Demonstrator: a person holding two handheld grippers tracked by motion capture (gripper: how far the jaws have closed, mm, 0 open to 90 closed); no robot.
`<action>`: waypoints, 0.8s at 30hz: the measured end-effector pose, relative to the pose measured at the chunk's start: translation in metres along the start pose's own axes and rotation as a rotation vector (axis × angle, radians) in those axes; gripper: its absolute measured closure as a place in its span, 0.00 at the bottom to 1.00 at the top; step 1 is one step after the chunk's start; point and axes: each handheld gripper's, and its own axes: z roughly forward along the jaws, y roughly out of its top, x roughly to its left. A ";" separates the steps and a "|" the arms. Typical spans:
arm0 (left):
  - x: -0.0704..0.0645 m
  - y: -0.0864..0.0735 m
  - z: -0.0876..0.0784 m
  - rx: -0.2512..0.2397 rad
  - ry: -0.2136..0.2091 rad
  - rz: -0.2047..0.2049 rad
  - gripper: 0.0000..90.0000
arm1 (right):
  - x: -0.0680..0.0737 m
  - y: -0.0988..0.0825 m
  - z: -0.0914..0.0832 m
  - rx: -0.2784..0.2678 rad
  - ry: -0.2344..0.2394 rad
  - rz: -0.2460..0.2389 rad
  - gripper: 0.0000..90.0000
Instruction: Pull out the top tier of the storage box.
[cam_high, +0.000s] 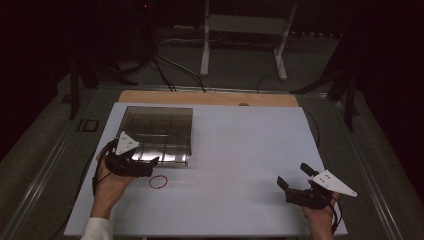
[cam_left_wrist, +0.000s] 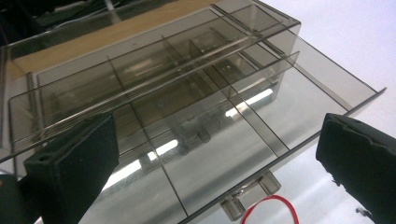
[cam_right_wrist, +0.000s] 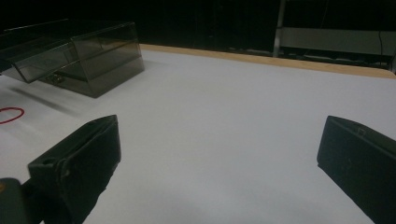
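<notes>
Beside the drawer box (cam_high: 159, 134), left hand-held gripper (cam_high: 148, 167) gapes wide, empty.

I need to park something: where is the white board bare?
Widest bare stretch of the white board: between the clear drawer box and the right claw. The far right corner is also free. Crowded near left: left claw, pulled-out drawer, red rubber band.

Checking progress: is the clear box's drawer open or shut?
Open: the drawer juts out from the clear box, its compartments empty.
</notes>
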 end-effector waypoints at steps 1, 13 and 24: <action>-0.001 0.000 0.000 0.001 0.019 0.000 0.01 | 0.000 0.000 0.000 0.000 0.000 0.000 0.00; -0.011 -0.005 -0.010 -0.017 0.103 -0.022 0.01 | 0.000 0.000 0.000 0.001 0.000 0.000 0.00; -0.020 -0.019 -0.013 -0.036 0.114 -0.023 0.01 | 0.000 0.000 0.000 0.001 0.001 0.001 0.00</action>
